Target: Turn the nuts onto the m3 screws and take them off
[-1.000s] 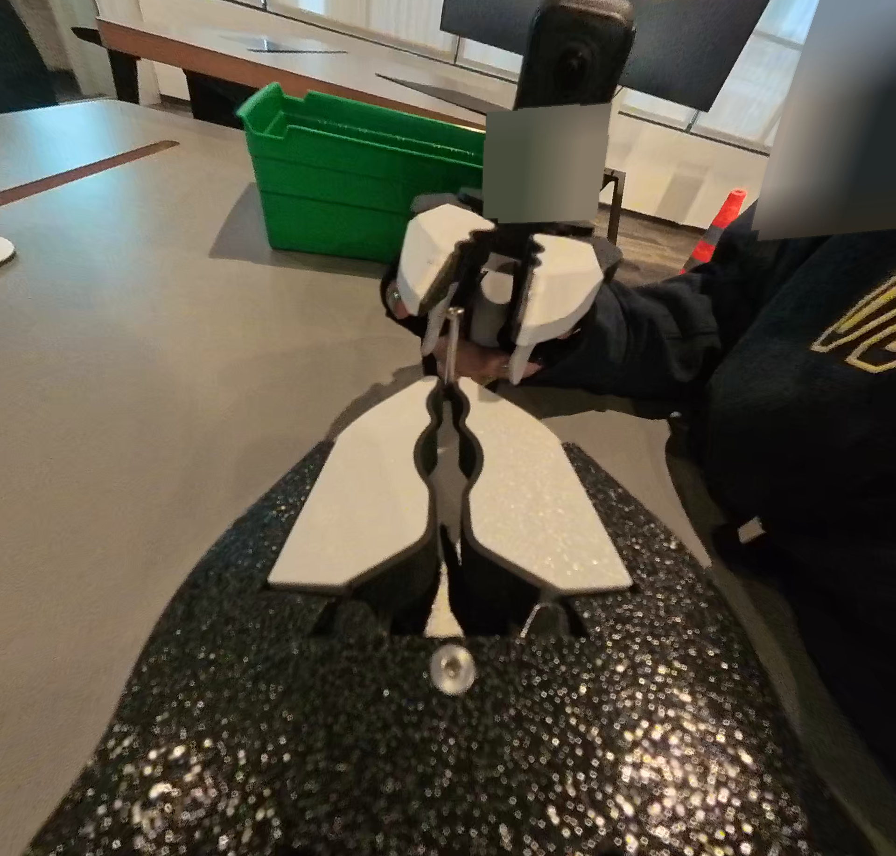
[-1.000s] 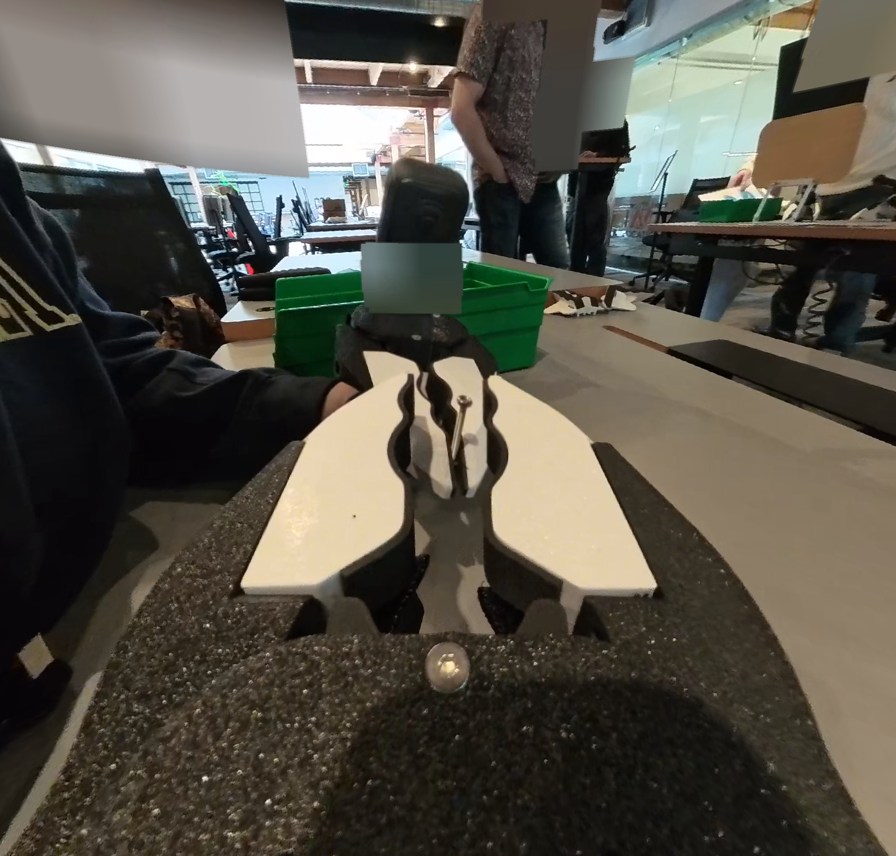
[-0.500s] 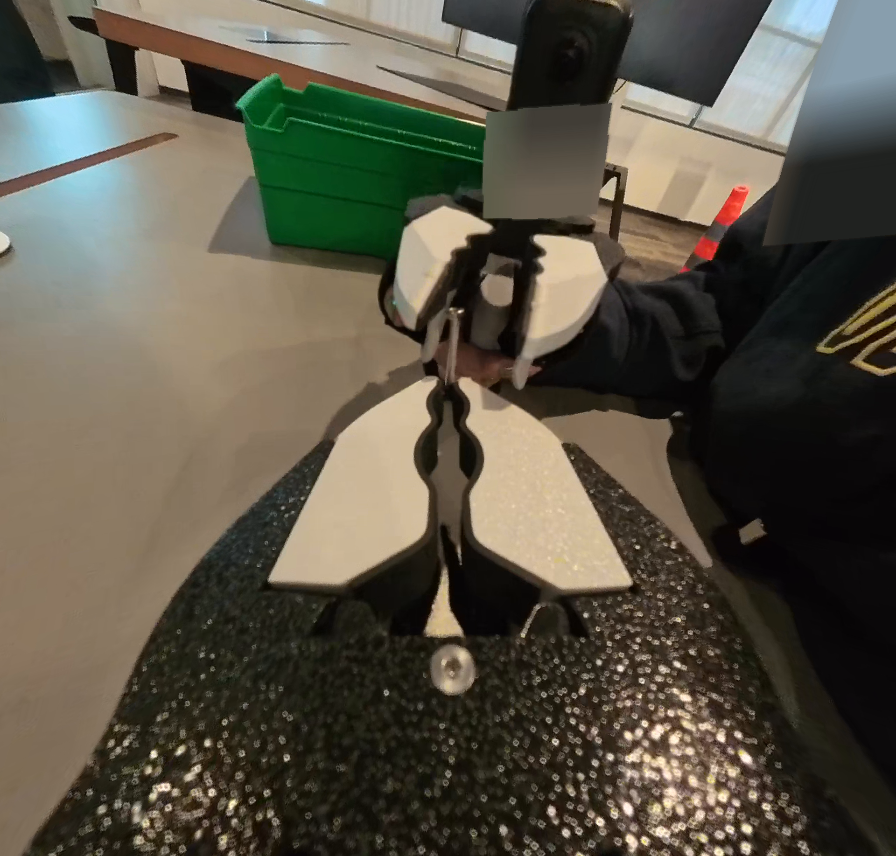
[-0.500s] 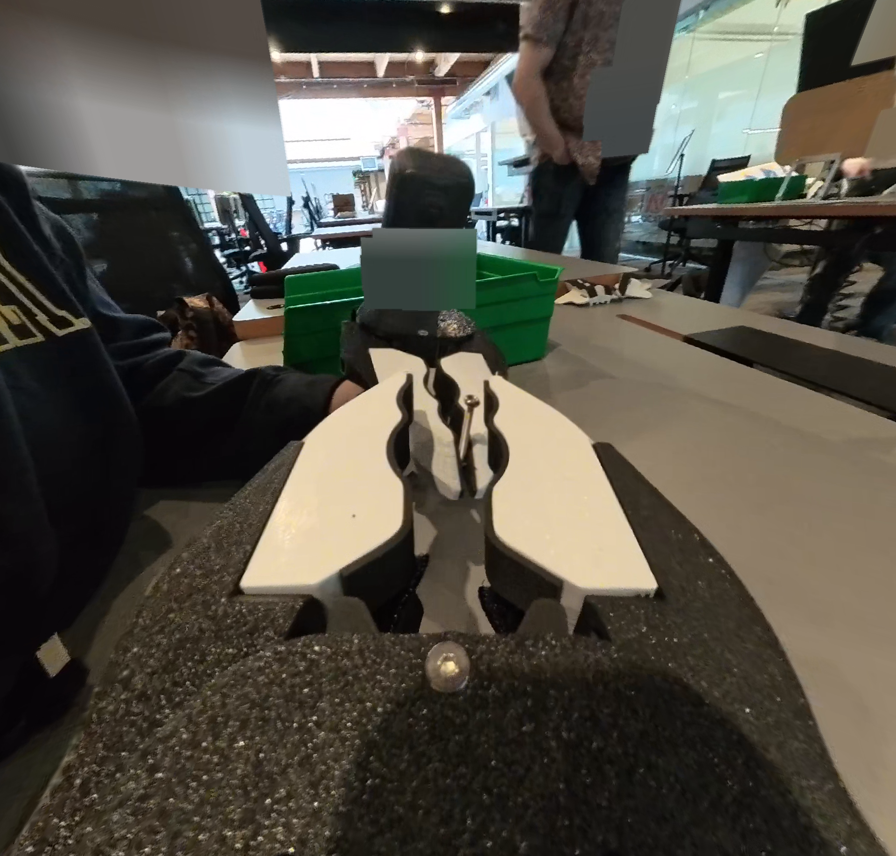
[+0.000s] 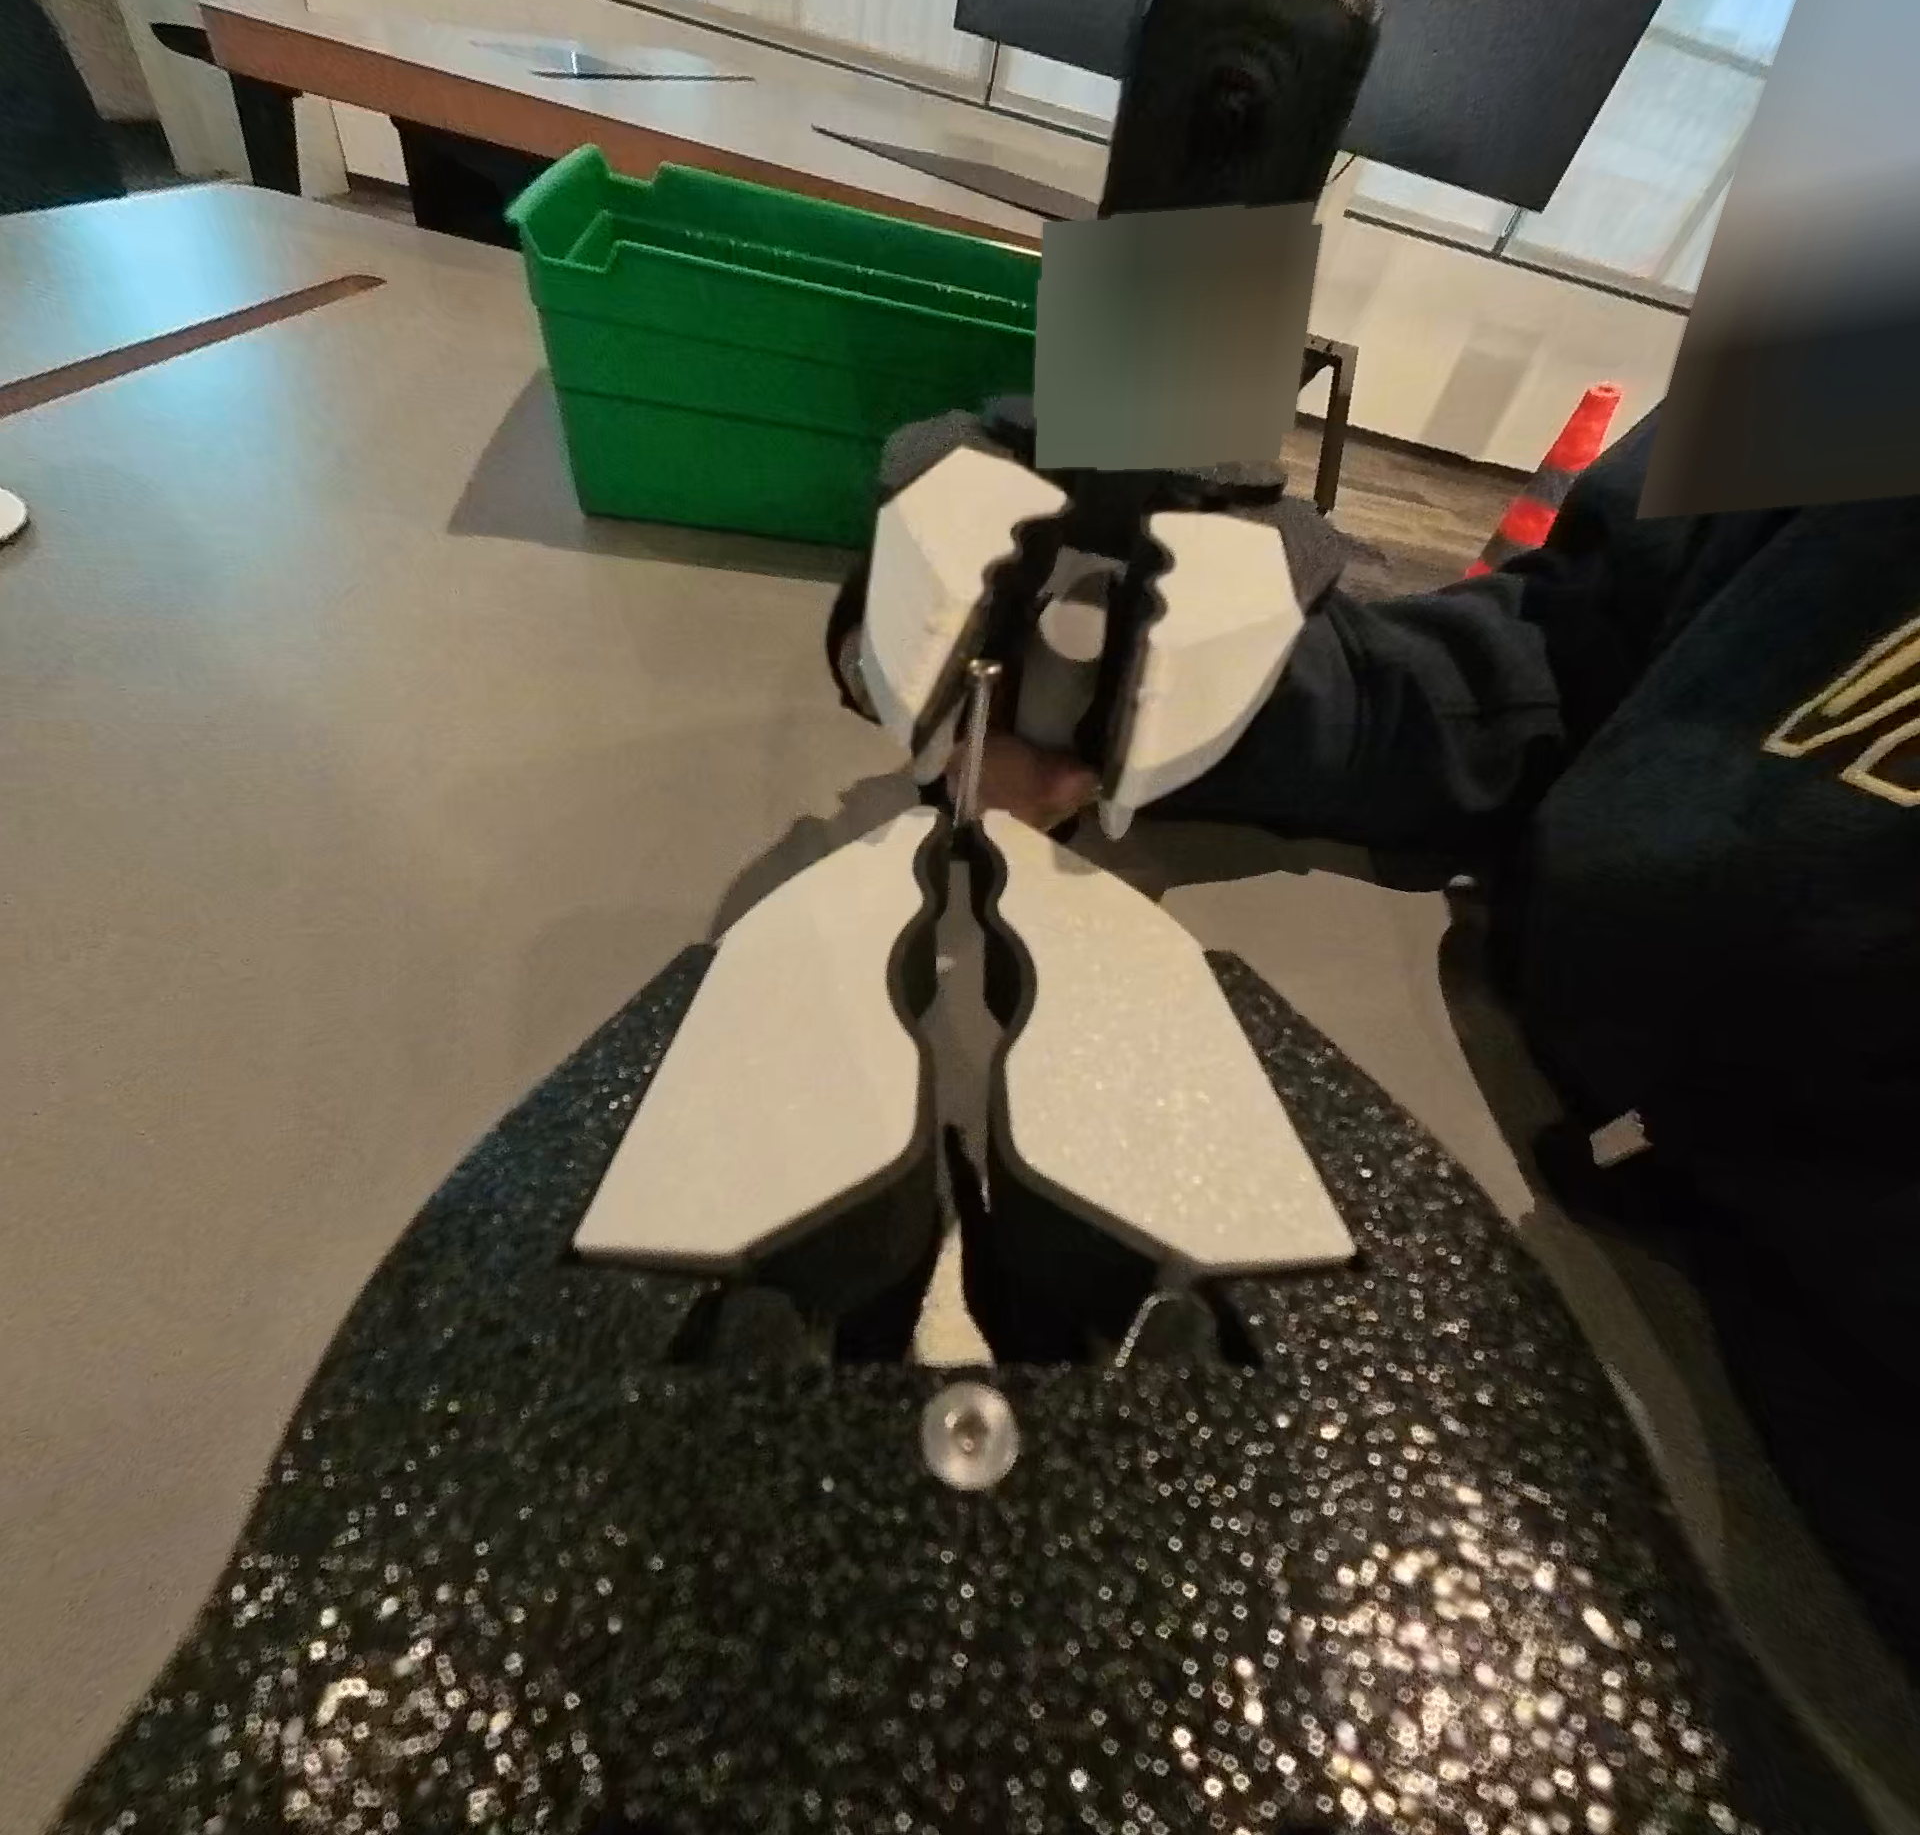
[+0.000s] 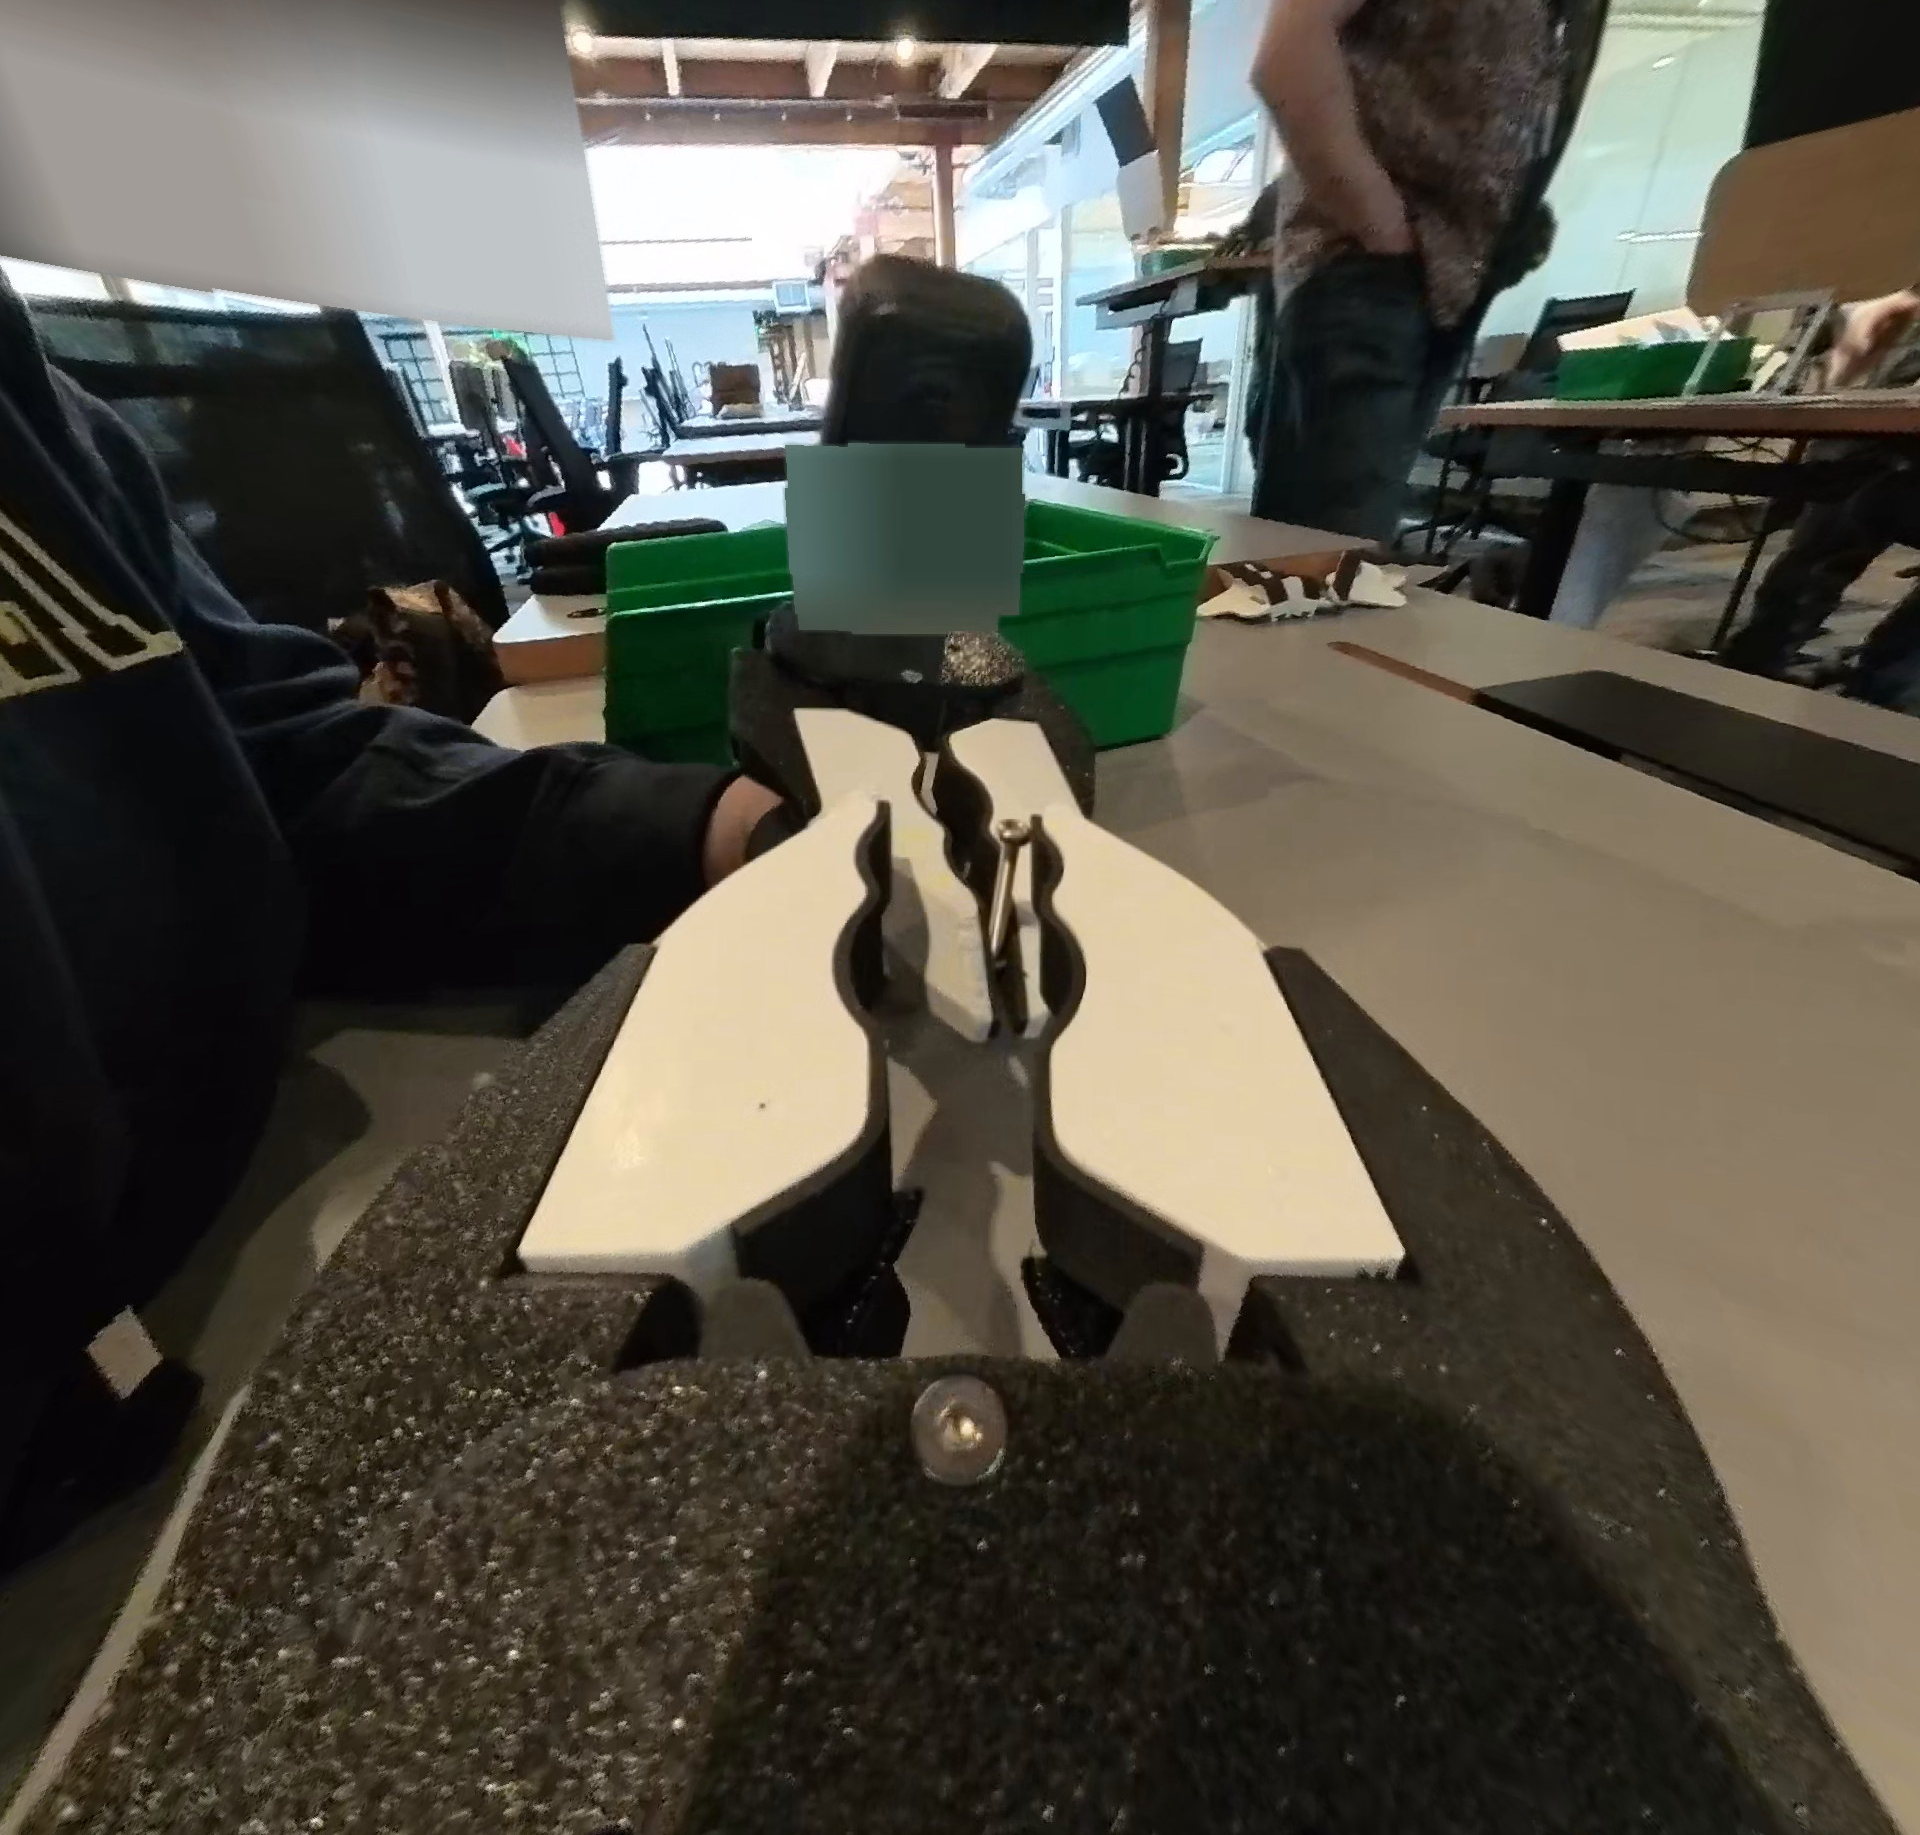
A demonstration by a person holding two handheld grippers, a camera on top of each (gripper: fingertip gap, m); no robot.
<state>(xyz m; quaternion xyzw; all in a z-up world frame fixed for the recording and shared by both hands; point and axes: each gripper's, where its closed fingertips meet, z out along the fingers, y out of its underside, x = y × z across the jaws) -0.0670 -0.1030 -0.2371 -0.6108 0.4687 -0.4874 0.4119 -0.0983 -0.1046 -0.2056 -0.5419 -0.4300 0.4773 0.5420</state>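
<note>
My left gripper (image 5: 961, 824) is shut on the lower end of a thin metal screw (image 5: 975, 736), which stands up from its fingertips with the head on top. My right gripper (image 5: 1023, 798) faces it, open, with its two fingers on either side of the screw. In the right wrist view the right gripper (image 6: 961, 819) is open around the left gripper's white fingers (image 6: 935, 912). There the screw (image 6: 1006, 892) stands close beside the right-hand finger (image 6: 1101, 881). I cannot make out a nut.
A green bin (image 5: 748, 403) stands on the grey table (image 5: 312, 746) behind the grippers and also shows in the right wrist view (image 6: 1112, 642). A black mat (image 6: 1714, 757) lies at the right. A person (image 6: 1351, 227) stands beyond the table. The operator's dark sleeve (image 5: 1403, 725) is at the right. Only a small space, under 4 cm, lies between the two pairs of fingers.
My right gripper has swung a little to the left and its jaws have narrowed slightly around the screw. My left gripper has stayed shut on the screw, almost still.
</note>
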